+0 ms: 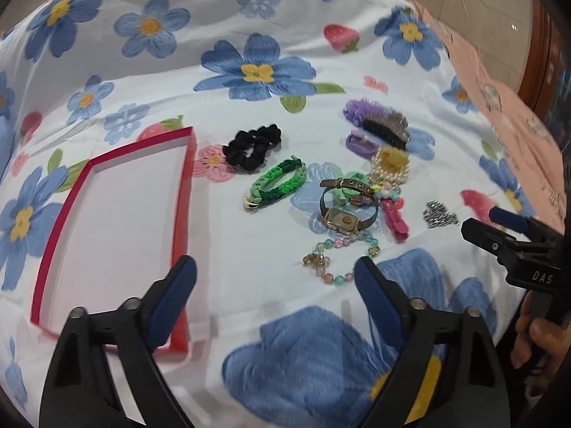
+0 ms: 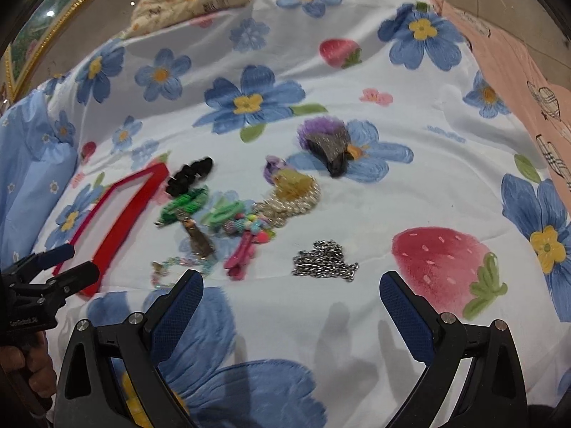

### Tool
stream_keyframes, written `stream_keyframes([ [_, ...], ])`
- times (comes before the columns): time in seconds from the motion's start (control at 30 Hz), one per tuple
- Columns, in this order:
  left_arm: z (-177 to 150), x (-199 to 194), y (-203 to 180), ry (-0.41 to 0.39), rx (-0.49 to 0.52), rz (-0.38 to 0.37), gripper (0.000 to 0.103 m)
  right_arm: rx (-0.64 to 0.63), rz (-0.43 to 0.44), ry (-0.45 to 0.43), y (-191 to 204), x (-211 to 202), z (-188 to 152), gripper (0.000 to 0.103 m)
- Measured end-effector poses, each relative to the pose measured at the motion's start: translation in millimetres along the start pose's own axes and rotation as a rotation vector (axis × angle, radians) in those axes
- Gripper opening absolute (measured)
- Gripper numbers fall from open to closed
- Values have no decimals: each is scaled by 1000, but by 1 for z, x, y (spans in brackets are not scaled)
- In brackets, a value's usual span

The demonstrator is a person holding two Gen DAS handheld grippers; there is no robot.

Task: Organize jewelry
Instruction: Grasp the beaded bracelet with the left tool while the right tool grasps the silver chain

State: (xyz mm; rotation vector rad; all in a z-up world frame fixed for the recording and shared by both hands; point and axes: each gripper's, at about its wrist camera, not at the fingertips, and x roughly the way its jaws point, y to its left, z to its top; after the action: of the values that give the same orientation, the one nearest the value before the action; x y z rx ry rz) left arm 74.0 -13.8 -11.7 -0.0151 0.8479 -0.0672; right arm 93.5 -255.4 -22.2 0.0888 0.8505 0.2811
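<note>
My left claw hangs with its jaws spread wide and holding nothing, above the flowered bedsheet; my right claw is likewise spread apart and holding nothing. The landmark is the red-rimmed tray, shallow and white inside, lying flat on the sheet. Just to the right of the tray lies a black scrunchie, and beside that, a little nearer to me, a green braided bracelet. Farther right of the tray is a heap: a brown-strapped wristwatch, a pastel bead bracelet nearest my left claw, a pink clip, a pearl piece with a gold centre, and a small purple clip. Behind the heap, far from the tray, a dark comb clip rests against a purple fluffy piece. A silver chain lies bunched on the sheet, well apart from the tray, on the far side of the heap and just ahead of my right claw. All jewelry is outside the tray. A pink printed cloth borders the sheet on the side farthest from the tray.
</note>
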Motion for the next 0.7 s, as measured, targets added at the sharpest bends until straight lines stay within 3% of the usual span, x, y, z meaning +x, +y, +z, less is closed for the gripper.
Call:
stream_keyframes([
  [0.17, 6, 27, -4, 67, 13, -38, 80, 1, -17, 69, -8, 27, 6, 98],
  [0.43, 8, 59, -10, 159, 33, -91, 78, 14, -62, 165, -19, 64, 13, 74],
  [0.5, 8, 67, -13, 187, 31, -109, 68, -6, -76, 179, -17, 70, 12, 73],
  [0.63, 6, 74, -21, 201, 72, -107, 60, -46, -110, 184, -13, 73, 10, 67],
  [0.7, 5, 73, -26, 199, 94, -125, 43, -62, -125, 179, -12, 73, 9, 59],
])
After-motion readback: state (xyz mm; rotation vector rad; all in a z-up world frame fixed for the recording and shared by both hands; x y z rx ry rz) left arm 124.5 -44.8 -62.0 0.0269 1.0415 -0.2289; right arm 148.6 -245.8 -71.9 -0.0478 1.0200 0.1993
